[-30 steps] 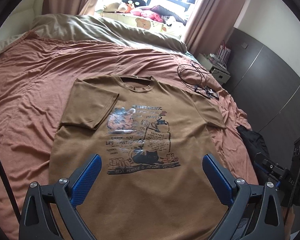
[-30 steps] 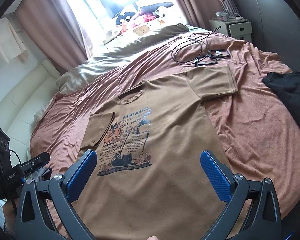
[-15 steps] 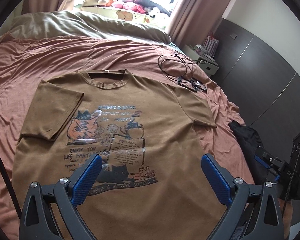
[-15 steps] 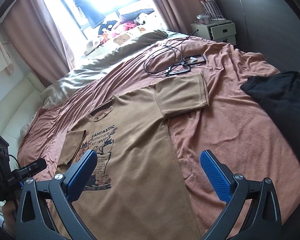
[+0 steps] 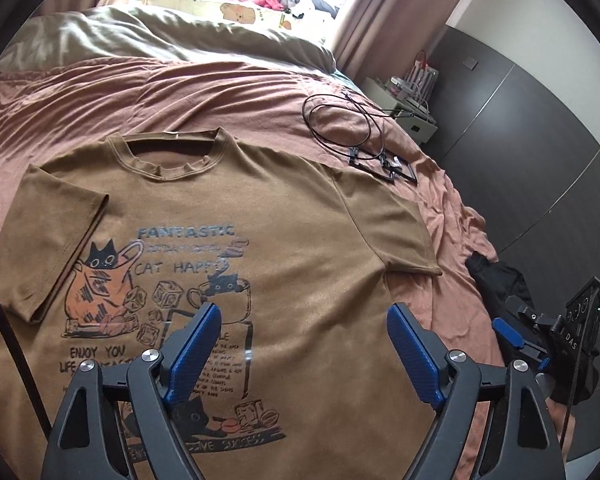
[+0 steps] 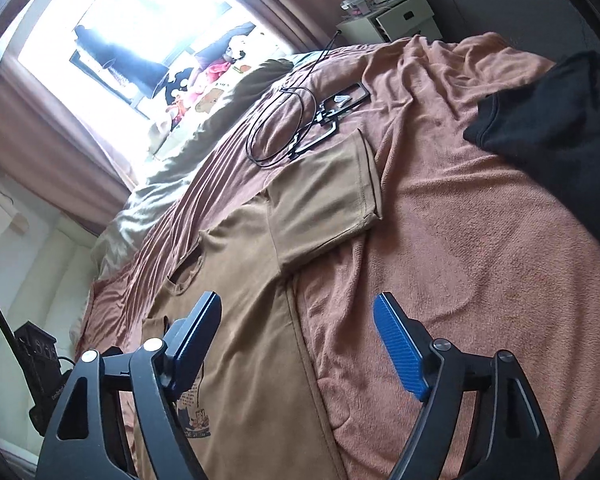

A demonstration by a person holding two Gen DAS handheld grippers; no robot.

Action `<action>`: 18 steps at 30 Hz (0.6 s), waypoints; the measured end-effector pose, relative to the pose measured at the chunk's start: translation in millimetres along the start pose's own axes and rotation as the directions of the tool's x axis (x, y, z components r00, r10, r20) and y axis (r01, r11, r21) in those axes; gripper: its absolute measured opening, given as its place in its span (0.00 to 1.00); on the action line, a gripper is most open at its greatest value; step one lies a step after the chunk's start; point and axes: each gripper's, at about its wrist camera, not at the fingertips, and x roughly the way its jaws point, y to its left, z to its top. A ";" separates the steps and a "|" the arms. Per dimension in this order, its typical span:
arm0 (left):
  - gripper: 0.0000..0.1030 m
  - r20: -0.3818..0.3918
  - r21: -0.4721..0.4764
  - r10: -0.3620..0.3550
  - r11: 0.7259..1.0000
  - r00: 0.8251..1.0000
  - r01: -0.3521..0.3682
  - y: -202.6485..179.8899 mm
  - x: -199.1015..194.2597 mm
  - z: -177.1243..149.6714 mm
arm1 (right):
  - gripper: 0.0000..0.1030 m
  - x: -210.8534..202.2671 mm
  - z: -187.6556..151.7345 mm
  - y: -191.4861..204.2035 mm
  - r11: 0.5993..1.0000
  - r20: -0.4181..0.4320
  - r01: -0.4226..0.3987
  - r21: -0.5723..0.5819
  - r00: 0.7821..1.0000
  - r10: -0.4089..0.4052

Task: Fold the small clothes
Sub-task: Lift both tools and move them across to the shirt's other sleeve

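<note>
Brown T-shirt (image 5: pixel 300 240) now nearer under left gripper (image 5: pixel 300 330) and right gripper (image 6: pixel 298 324) at six o'clock, jaws closing yet pinching nothing: fold unstarted.

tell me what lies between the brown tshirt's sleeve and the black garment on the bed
Nothing: only bare pink blanket runs from the t-shirt sleeve to the black garment, shown most plainly in the right wrist view.

Brown cat-print T-shirt (image 5: pixel 300 240) lies flat, face-up, on the bed
</note>
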 end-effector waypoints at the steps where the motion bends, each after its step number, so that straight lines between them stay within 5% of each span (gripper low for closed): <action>1: 0.83 -0.005 0.002 0.000 1.000 1.000 0.000 -2.2 5.9 2.9 | 0.72 6.2 4.0 -5.1 1.000 0.000 -0.008 0.018 1.000 0.008; 10: 0.67 -0.041 -0.003 -0.023 1.000 0.999 0.023 -17.2 63.0 26.3 | 0.57 59.4 28.7 -43.4 0.984 -0.020 -0.045 0.173 0.999 0.049; 18: 0.48 -0.080 -0.008 -0.049 0.999 0.996 0.049 -28.2 112.1 39.7 | 0.43 94.9 47.7 -56.0 0.972 -0.060 0.003 0.235 0.998 0.011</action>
